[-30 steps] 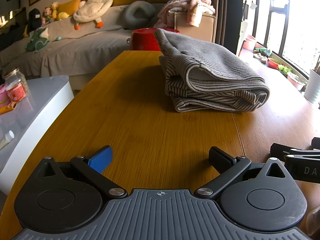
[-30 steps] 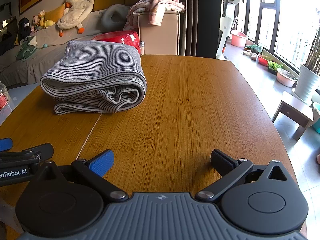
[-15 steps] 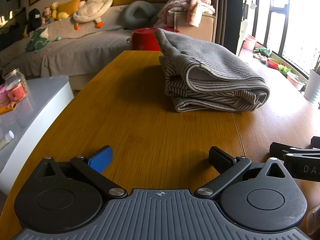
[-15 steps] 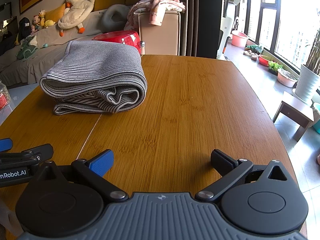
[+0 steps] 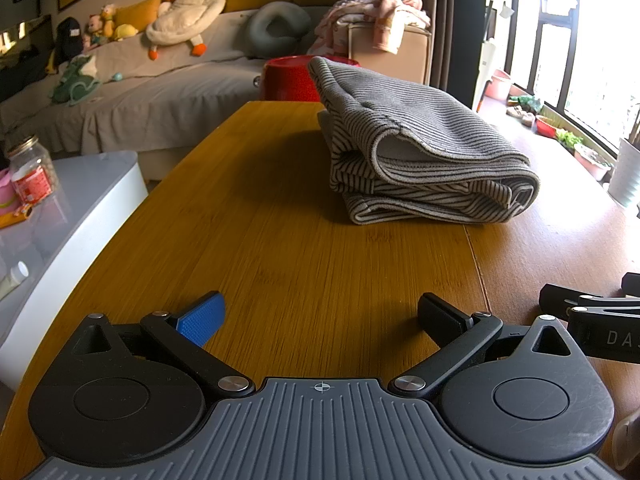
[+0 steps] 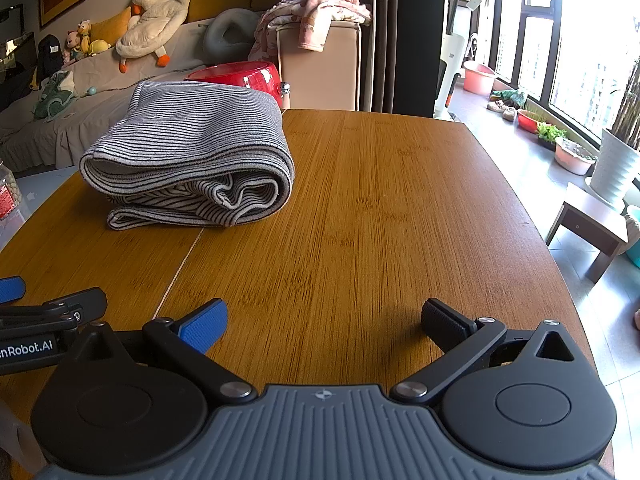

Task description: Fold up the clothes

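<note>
Nothing has moved since the earlier frames: both grippers hold the same low position at the near end of the table and the folded garment [image 5: 424, 160] lies where it did. It is a grey knit piece with fine dark stripes, folded over several times into a thick, rounded bundle; its top layer is smooth, while the near end shows the stacked edges of the inner layers, one of them curling open to reveal a paler inside. A thin bottom layer sticks out flat onto the wood at the near left corner. The bundle rests on the wooden table [image 5: 280, 248] toward its far end, just on the left of a seam that runs along the tabletop. From the left gripper [image 5: 320, 314] it lies ahead and slightly to the right, well apart from the fingertips; from the right gripper [image 6: 324, 316] the garment [image 6: 192, 160] lies ahead and to the left, equally far off across bare wood [image 6: 380, 220]. Each gripper has its jaws spread wide, a blue pad [image 5: 200, 318] on one finger and a black one on the other, with nothing between them. The two tools sit side by side, each showing at the edge of the other's view. Behind the table stand a red tub [image 6: 244, 74] and a sofa [image 5: 160, 84] with soft toys.
</note>
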The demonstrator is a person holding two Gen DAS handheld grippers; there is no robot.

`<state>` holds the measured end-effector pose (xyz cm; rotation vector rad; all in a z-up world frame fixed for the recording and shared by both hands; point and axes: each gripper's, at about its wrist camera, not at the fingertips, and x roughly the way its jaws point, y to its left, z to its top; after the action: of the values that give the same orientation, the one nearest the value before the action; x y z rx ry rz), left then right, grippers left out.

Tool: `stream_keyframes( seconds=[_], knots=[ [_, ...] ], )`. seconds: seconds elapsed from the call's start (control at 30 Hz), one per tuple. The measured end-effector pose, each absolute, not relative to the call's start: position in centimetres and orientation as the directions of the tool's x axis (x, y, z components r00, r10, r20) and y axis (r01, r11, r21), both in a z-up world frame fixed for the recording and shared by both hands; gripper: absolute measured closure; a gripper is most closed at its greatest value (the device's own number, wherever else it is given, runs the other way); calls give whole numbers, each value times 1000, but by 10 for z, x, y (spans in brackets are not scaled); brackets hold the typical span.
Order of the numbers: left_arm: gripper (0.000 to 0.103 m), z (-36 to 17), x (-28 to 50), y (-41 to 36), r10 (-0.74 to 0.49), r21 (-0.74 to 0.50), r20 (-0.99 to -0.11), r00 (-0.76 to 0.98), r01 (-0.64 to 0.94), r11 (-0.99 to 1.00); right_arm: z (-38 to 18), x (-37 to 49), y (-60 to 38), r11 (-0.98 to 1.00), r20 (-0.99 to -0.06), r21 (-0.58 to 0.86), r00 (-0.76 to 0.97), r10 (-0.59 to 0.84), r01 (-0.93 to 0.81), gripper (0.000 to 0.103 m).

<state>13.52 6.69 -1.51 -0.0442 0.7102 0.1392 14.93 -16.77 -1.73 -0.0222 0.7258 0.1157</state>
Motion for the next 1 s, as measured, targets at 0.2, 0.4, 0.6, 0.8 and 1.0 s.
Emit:
stream_keyframes(
  seconds=[0.2, 0.4, 0.6, 0.8, 1.0],
  knots=[
    [0, -15, 136, 67, 112, 7, -653, 749, -142, 990, -17, 150, -168, 993, -663, 20, 742, 98, -113, 0],
    [0, -15, 135, 67, 112, 7, -653, 749, -142, 990, -17, 150, -168, 993, -663, 20, 742, 98, -114, 0],
    [0, -15, 134, 66, 112, 7, -653, 749, -142, 990, -17, 150, -168, 993, -663, 20, 742, 98, -113, 0],
    [0, -15, 134, 67, 110, 7, -653, 749, -139, 990, -17, 150, -168, 994, -664, 15, 743, 91, -108, 0],
    [0, -14, 134, 68, 100, -2, -652, 751, -133, 991, -17, 145, -167, 998, -657, 10, 751, 58, -68, 0]
  ],
)
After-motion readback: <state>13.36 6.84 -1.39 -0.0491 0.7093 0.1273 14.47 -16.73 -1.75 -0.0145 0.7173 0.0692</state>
